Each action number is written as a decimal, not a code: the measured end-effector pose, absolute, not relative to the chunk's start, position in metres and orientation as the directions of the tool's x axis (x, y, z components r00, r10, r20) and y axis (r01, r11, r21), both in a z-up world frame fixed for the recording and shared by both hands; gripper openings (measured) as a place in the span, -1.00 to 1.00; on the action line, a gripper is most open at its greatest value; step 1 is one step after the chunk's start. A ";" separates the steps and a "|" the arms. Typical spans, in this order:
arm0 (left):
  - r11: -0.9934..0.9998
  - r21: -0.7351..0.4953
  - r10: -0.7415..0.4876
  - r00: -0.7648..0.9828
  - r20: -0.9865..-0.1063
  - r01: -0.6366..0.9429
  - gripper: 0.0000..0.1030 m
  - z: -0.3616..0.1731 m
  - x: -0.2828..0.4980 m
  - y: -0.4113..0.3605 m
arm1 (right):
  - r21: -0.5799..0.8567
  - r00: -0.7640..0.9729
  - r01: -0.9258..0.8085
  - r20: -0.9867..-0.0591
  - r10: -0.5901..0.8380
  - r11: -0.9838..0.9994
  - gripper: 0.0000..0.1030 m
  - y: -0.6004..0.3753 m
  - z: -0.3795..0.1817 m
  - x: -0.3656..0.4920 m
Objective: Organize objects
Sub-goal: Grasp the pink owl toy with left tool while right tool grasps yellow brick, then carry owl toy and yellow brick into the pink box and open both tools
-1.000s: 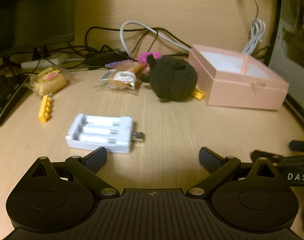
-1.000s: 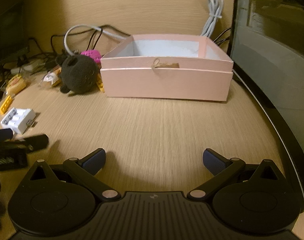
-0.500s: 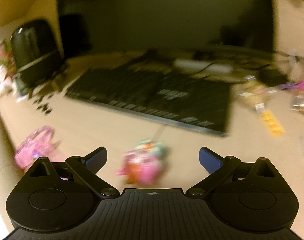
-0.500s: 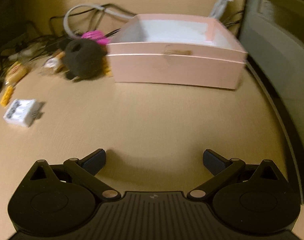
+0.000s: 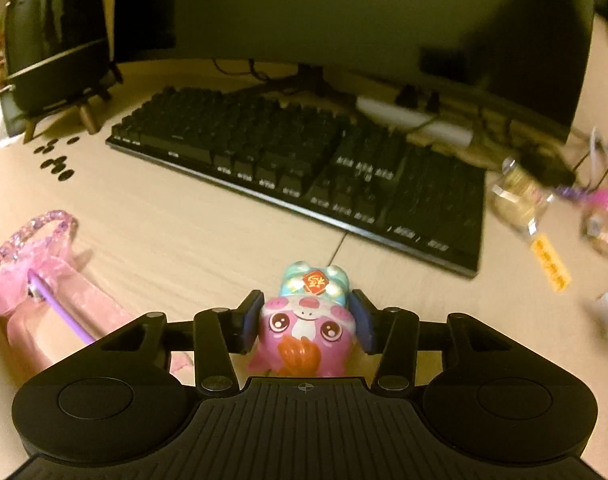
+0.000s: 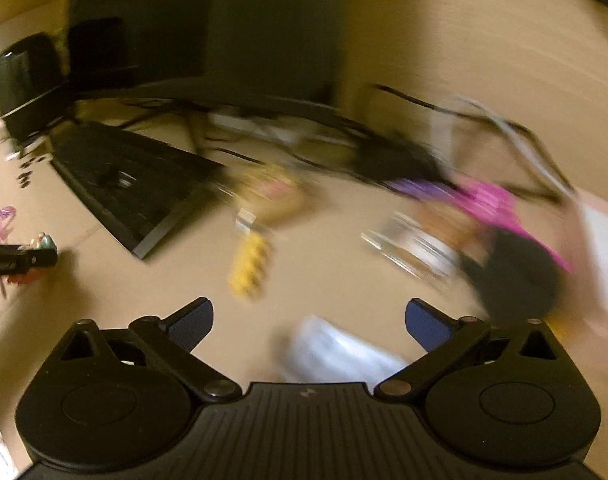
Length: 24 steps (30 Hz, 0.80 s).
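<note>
In the left wrist view my left gripper (image 5: 307,322) is shut on a small pink and teal toy figure (image 5: 307,328), upside down between the pads, low over the desk. In the blurred right wrist view my right gripper (image 6: 308,322) is open and empty above a white battery charger (image 6: 335,350). A yellow brick (image 6: 251,266), a black plush (image 6: 515,276), snack packets (image 6: 415,244) and a pink box edge (image 6: 603,248) lie ahead of it. The left gripper shows at the far left of that view (image 6: 20,260).
A black keyboard (image 5: 304,168) lies in front of a monitor (image 5: 343,12). A black speaker (image 5: 56,36) stands at the back left. A pink sheer pouch (image 5: 36,280) lies left of the toy. Cables (image 6: 343,128) run behind the clutter.
The left gripper swung left from the charger to the toy figure and closed on it. The right gripper swung left from the pink box to over the charger, still open.
</note>
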<state>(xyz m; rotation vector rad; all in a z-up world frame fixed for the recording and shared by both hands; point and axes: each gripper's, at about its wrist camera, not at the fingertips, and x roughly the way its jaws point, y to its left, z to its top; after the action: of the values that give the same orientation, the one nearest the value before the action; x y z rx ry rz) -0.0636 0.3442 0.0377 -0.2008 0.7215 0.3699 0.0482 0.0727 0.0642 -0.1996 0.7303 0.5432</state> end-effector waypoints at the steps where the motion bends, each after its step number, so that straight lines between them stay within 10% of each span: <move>1: 0.919 -0.066 0.246 0.697 -0.674 -0.388 -0.01 0.040 -0.067 0.341 | 0.000 0.608 -0.547 -0.688 0.397 0.837 0.64 0.092 0.060 0.057; 9: 0.952 -0.206 0.043 0.763 -0.645 -0.227 -0.01 0.056 -0.081 0.299 | 0.006 0.540 -0.534 -0.767 0.347 0.845 -0.76 0.142 0.033 0.092; 24: 0.951 -0.276 -0.292 0.692 -0.660 0.137 0.00 0.066 -0.040 0.130 | -0.071 0.679 -0.328 -0.711 0.183 0.942 -0.77 -0.068 0.102 -0.019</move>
<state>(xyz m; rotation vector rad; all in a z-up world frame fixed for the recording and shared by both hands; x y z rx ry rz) -0.0397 0.1302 0.0658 -0.2122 0.7706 -0.2416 -0.0188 -0.0675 0.1015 -0.1994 0.7732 0.2894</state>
